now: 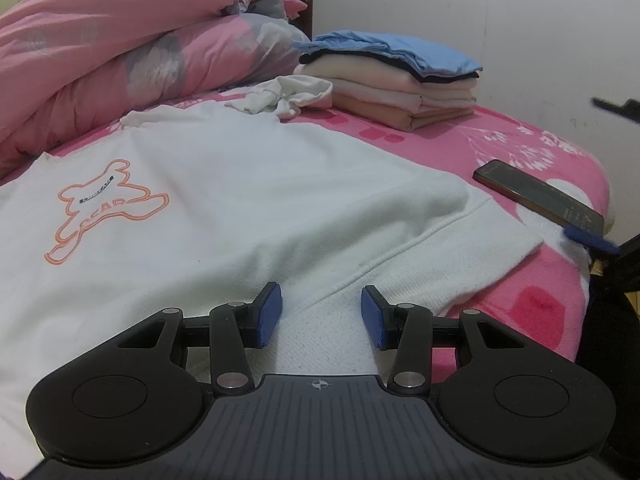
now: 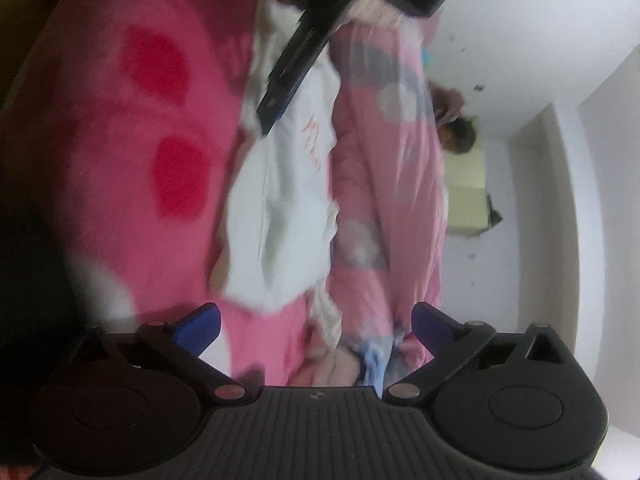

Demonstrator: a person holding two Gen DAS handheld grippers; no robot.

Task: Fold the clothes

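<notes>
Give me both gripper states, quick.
Left gripper: open, over the white sweatshirt hem, holding nothing.
Right gripper: open, empty.

Our left gripper [image 1: 322,316] has a black body with ribbed grey top, a small crosshair mark, round black side discs, silver pivot screws and blue ribbed pads [image 1: 269,314]. Our right gripper [image 2: 316,326] matches: black links, silver screws, blue pads [image 2: 200,326].
</notes>
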